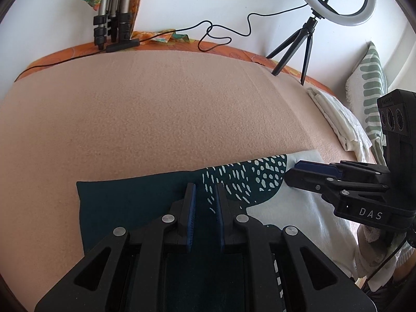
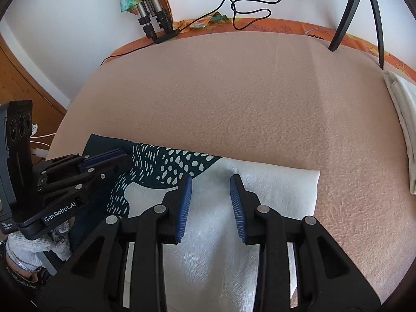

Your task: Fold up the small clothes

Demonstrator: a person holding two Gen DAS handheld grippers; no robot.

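Nearest me, both sets of fingers hover parted and empty over the teal-and-white garment [image 2: 273, 189] lying flat at the near edge of the bed [image 1: 169, 109], so I should pinch its far corners evenly before folding, left gripper [image 1: 205, 195] and right gripper [image 2: 211, 189] together.

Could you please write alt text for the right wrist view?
The open right gripper hovers over the white part of a teal-and-white garment on a peach blanket, with the left gripper on its teal side.
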